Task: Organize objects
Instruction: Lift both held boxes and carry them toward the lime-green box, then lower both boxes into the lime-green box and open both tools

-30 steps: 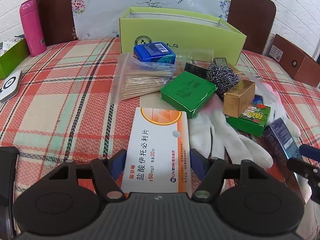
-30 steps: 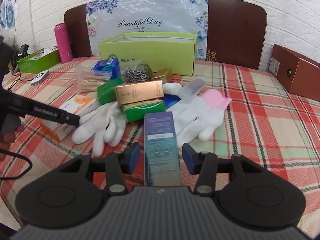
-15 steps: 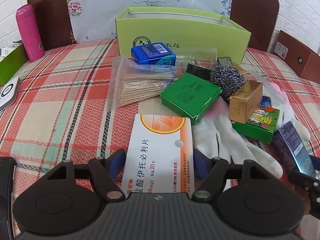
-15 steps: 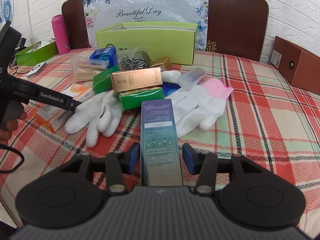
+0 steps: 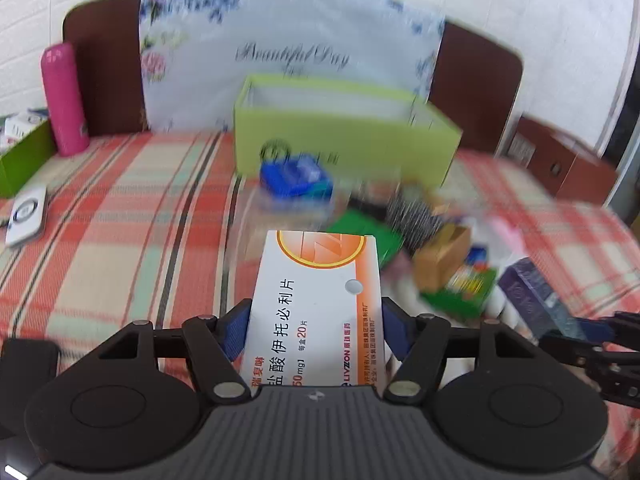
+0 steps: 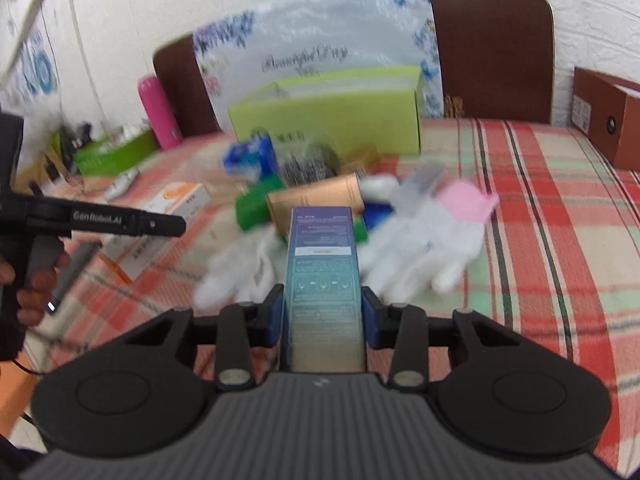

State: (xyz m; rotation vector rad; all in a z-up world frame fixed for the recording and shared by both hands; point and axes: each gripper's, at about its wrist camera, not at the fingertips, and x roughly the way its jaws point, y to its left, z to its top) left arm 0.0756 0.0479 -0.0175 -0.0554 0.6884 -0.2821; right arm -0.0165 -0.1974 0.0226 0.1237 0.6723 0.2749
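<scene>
My left gripper (image 5: 314, 330) has its fingers (image 5: 236, 330) pinching the white and orange medicine box (image 5: 316, 304) by its two long sides, the box lying flat and pointing away from me, lifted clear of the plaid counter (image 5: 120, 216). My right gripper (image 6: 322, 318) does the same with the tall purple and teal box (image 6: 322, 276): both blue fingers (image 6: 370, 320) press against its sides, and it reaches forward over the pile.

Much of the scene is blurred, so small details are lost. Far ahead, near the middle of the counter, stands the open lime-green box (image 5: 344, 136), and behind it a flowered sheet (image 5: 292, 48) leans against a brown headboard (image 5: 104, 64). Just in front of the green box lies a blue case (image 5: 296, 178). To the right of my medicine box sit a dark green box (image 5: 368, 232), a steel scouring ball (image 5: 416, 216), a gold box (image 5: 440, 256) and a smaller green printed box (image 5: 464, 288), all close together. From the right view, white gloves (image 6: 416, 248) spread on both sides of the purple box, with a pink piece (image 6: 468, 200) at the far right of them.

At the far left stands a pink bottle (image 5: 64, 100), beside it a green tray (image 5: 24, 156), and nearer a white device (image 5: 28, 214). A brown box (image 6: 604, 116) sits at the far right.
</scene>
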